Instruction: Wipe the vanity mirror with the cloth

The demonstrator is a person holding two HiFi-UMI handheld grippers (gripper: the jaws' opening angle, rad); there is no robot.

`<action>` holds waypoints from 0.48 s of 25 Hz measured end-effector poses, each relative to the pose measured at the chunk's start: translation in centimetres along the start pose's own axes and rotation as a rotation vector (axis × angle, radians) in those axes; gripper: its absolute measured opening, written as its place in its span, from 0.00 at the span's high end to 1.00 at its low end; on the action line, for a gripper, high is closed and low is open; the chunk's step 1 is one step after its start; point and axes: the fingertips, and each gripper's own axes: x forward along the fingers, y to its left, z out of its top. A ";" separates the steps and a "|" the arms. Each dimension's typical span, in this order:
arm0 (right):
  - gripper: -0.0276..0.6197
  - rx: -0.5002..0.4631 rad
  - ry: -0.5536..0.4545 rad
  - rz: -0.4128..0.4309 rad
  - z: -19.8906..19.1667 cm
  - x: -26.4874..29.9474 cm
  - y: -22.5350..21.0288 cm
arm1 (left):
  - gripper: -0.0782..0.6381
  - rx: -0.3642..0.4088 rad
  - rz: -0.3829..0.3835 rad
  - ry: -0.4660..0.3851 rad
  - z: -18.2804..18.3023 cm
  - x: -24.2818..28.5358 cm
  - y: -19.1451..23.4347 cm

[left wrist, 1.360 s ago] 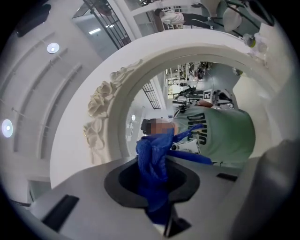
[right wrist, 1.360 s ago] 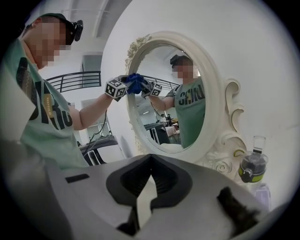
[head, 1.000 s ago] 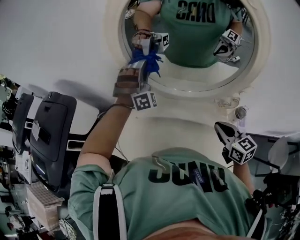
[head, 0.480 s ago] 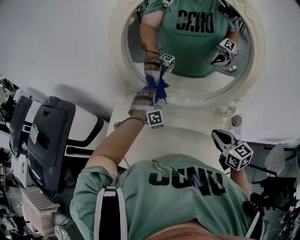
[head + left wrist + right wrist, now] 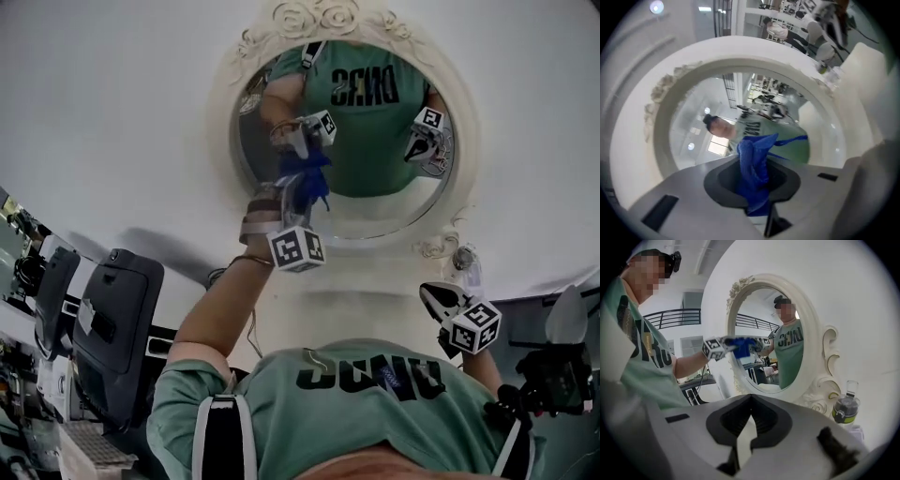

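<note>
Up goes the left gripper (image 5: 291, 192), higher on the mirror (image 5: 394, 202), jaws clamped on the cloth (image 5: 307, 178) pressed against it. Mid-wipe, I'd judge; next, sweep toward the mirror's right. Right gripper (image 5: 439, 298) below it, jaws together, empty.

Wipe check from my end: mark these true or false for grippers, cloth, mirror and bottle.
1. The left gripper is shut on the blue cloth. True.
2. The cloth touches the glass of the mirror. True.
3. The right gripper holds a second cloth. False: its jaws are together with nothing between them.
4. The bottle stands left of the mirror. False: it stands by the right side of the mirror's base.
</note>
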 end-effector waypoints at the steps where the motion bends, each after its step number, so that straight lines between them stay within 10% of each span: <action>1: 0.95 0.001 -0.006 0.001 0.0 0.0 0.0 | 0.78 -0.010 0.077 -0.030 1.5 -0.4 4.3; 6: 0.95 0.010 -0.038 0.002 0.0 0.0 -0.3 | 0.78 0.004 0.327 -0.070 6.1 -1.9 19.8; 12: 0.95 0.041 -0.047 0.005 -0.5 -0.2 -0.5 | 0.78 0.020 0.389 -0.003 7.0 -0.8 23.4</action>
